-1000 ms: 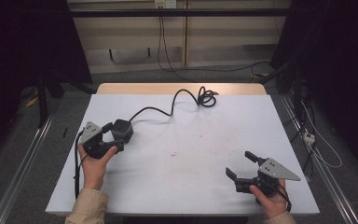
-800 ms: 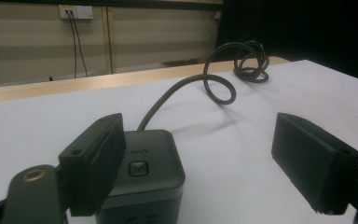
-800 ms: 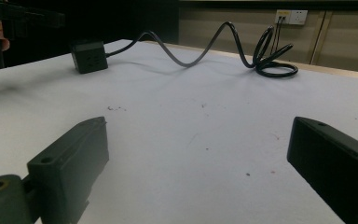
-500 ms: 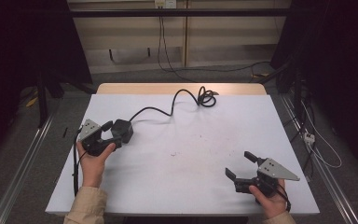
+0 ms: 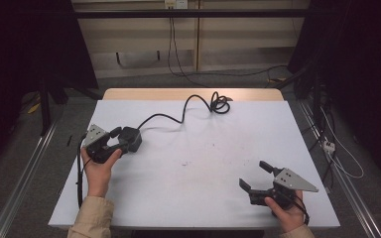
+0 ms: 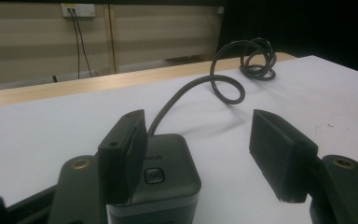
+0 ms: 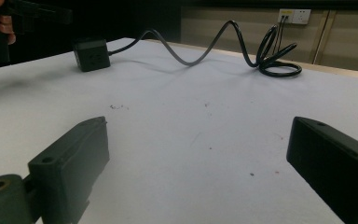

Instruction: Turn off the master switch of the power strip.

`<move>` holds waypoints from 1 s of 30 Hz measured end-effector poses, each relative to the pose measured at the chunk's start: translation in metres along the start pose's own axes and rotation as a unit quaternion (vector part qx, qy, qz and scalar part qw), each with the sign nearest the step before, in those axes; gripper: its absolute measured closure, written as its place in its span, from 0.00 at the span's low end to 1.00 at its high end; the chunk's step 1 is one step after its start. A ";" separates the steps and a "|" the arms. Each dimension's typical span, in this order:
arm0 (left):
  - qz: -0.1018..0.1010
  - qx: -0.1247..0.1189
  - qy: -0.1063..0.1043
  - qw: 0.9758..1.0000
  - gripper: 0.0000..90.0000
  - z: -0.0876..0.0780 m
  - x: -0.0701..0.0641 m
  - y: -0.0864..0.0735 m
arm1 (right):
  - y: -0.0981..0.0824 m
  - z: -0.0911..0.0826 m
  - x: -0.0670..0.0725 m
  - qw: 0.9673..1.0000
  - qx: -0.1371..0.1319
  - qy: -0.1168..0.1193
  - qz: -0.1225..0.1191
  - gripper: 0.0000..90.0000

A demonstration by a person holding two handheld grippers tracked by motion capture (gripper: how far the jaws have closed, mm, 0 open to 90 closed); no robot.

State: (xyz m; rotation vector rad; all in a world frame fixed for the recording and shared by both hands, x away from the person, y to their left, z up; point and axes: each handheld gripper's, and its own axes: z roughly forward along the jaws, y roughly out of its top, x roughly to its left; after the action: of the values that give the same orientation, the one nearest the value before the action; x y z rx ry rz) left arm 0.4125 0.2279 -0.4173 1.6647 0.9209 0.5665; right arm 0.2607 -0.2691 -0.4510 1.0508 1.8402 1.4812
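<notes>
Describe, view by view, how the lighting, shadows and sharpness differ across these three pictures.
High view: the white table is evenly lit against dark surroundings, everything fairly sharp. Left gripper view: the black power cube and the near pads look soft, while the cable casts a faint shadow. Right gripper view: the pads are blurred, specks on the tabletop show clearly, the far left corner falls dark.

Power cube (image 5: 129, 139) lies left on the table (image 5: 203, 198), cable (image 5: 188, 106) behind.

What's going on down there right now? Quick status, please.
Left hand-held gripper closing around power cube, right pad still off it. Right hand-held gripper open, idle. Cord trails back; nothing in the way.
</notes>
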 end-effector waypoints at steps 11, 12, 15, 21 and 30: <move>-0.006 0.003 -0.003 1.000 0.54 0.000 0.007 0.000 | 0.000 0.000 0.000 1.000 0.002 0.002 -0.001 0.06; -0.007 0.004 -0.004 1.000 0.54 0.000 0.007 0.000 | 0.000 0.000 0.000 1.000 0.002 0.002 -0.001 0.06; -0.008 0.005 -0.003 1.000 0.55 0.000 0.008 0.000 | 0.000 0.000 0.000 1.000 0.002 0.002 0.000 0.06; -0.009 0.008 0.000 1.000 0.59 0.001 0.011 0.001 | 0.000 0.000 -0.001 1.000 0.002 0.001 -0.002 0.06; -0.002 0.014 0.000 1.000 0.63 0.002 0.013 0.004 | 0.000 0.000 -0.001 1.000 0.002 0.002 -0.002 0.06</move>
State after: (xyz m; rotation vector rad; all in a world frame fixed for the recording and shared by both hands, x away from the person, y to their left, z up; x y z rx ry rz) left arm 0.4233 0.2370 -0.4150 1.6886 0.9359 0.5531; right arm 0.2609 -0.2696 -0.4513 1.0466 1.8472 1.4782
